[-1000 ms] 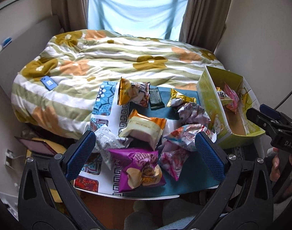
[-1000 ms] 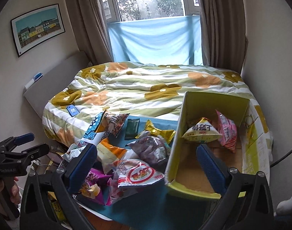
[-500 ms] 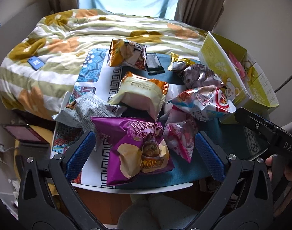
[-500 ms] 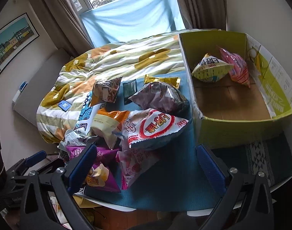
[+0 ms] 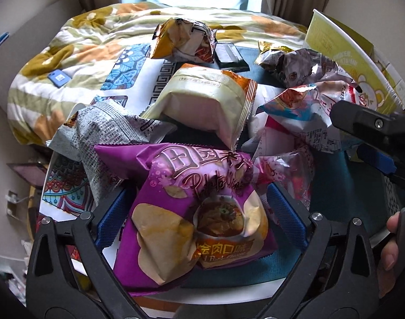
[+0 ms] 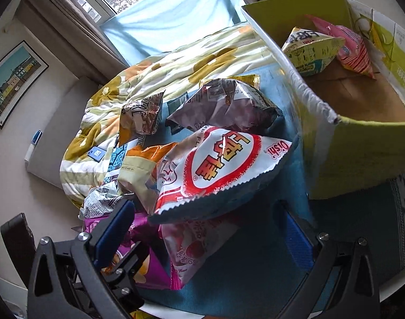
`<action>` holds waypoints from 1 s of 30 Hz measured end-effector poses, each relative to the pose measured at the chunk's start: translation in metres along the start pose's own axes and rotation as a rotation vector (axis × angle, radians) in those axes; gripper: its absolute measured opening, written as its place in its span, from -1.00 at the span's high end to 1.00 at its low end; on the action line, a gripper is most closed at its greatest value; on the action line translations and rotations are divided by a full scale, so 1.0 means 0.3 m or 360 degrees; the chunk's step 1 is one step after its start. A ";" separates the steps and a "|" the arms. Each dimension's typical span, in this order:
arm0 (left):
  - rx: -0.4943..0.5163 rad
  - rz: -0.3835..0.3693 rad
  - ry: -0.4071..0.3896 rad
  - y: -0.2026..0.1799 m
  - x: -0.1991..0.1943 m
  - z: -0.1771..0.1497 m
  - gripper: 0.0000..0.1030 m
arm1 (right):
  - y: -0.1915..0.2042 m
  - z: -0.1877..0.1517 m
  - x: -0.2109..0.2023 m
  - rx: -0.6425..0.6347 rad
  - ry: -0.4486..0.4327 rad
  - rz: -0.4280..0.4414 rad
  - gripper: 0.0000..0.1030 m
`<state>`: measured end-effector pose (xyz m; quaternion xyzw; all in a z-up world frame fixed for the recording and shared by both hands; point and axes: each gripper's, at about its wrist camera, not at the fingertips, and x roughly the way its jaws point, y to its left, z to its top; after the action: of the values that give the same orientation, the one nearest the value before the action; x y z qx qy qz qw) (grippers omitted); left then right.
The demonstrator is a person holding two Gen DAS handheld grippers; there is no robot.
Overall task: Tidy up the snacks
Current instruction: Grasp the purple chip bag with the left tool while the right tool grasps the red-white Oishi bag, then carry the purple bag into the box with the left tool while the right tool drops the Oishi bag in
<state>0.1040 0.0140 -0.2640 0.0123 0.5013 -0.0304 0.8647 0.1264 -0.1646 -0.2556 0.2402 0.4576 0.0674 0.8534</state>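
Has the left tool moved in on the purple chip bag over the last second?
Yes. The left tool has come forward and down: its blue pads now flank the purple chip bag, which sat well ahead of them before, still open and not clamped.

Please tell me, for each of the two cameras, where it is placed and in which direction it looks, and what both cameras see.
Left wrist: on the left gripper, looking down and forward at the purple chip bag between its open fingers; the right gripper and a hand show at the right edge.
Right wrist: on the right gripper, facing the red-and-white snack bag and yellow-green box; the left gripper's frame shows bottom left.
Shared: the purple bag, red-and-white bag, box and flowered bedspread.
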 end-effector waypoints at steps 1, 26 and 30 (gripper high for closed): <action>0.0001 0.0005 0.0009 0.001 0.006 -0.001 -0.83 | -0.003 0.004 0.007 0.0015 -0.0006 0.0003 -1.00; 0.0009 -0.0043 -0.0014 0.041 -0.053 -0.027 -0.38 | -0.037 0.032 0.054 0.0251 -0.0133 0.0028 -0.34; 0.0024 -0.0064 -0.0041 0.037 -0.078 -0.022 -0.37 | -0.030 0.029 0.025 0.0231 -0.0163 0.0031 -0.21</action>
<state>0.0874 0.0263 -0.2470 0.0083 0.4899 -0.0517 0.8702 0.1366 -0.1729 -0.2614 0.3090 0.4147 0.0301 0.8553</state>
